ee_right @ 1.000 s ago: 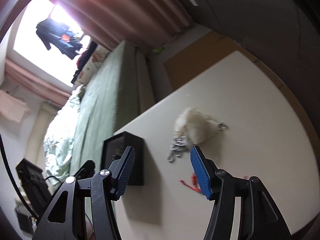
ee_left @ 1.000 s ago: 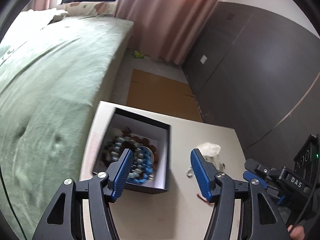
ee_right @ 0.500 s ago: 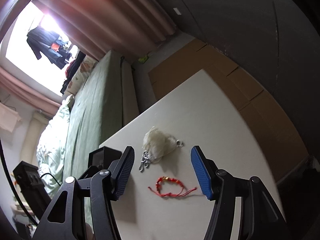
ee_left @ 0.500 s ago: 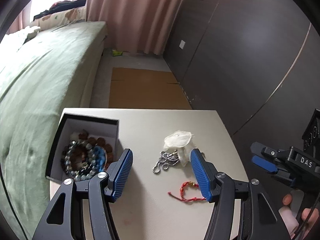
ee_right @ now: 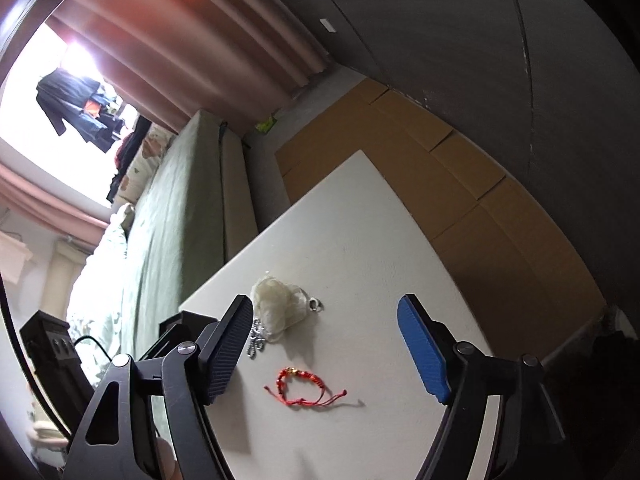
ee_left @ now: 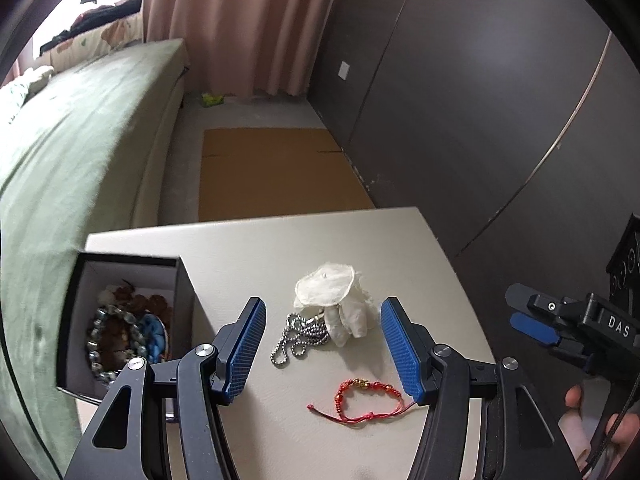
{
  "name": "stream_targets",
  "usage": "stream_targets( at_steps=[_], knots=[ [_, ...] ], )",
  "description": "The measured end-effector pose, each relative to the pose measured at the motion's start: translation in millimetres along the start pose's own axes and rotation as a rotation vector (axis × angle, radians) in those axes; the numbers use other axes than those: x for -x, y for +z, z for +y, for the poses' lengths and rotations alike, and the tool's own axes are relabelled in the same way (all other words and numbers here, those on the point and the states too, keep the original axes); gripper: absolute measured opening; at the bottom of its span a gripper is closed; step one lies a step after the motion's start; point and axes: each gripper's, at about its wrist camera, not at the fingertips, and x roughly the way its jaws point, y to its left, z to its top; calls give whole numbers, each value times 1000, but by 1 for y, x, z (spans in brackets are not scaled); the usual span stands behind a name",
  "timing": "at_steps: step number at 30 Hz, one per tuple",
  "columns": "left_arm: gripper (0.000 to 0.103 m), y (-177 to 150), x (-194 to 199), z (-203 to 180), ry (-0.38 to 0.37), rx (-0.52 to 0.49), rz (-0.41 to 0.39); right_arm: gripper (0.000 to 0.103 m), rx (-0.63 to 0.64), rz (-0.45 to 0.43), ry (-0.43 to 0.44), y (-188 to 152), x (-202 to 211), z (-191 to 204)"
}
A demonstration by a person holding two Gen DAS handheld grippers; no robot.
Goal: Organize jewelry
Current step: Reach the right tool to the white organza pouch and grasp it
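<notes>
Red bracelet lies flat on the table, centred between the right gripper fingers, spread apart; left gripper also gapes empty.

A pale beige table stood close beside a bed with a green cover, its left edge toward the mattress. Beyond the table's far edge a flattened cardboard sheet lay on the grey floor. Dusty-pink curtains hung at the back, and daylight glared through the window — clothes hung dark against it. A dark grey wardrobe wall ran along the right, with a white switch plate.
</notes>
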Motion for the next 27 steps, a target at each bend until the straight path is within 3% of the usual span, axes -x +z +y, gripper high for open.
stream_targets(
  at_steps=[2, 6, 8, 15, 21, 24, 25, 27],
  knots=[
    [54, -1, -6, 5, -5, 13, 23, 75, 19, 11, -7, 0, -7, 2],
    [52, 3, -1, 17, -1, 33, -2, 75, 55, 40, -10, -2, -27, 12],
    [45, 4, 3, 23, -5, 39, -10, 75, 70, 43, 6, -2, -39, 19],
    [44, 13, 11, 50, -15, 109, -29, 74, 139, 60, 46, -8, -74, 46],
    [43, 19, 13, 70, -16, 151, -39, 57, 205, 85, 49, -17, -104, 64],
    [40, 19, 11, 78, -19, 177, -29, 31, 212, 119, 26, -23, -119, 66],
    [40, 19, 10, 78, -19, 182, -27, 11, 207, 130, 16, -24, -122, 65],
    [40, 19, 9, 76, -19, 179, -24, 5, 186, 117, 30, -23, -117, 61]
  ],
)
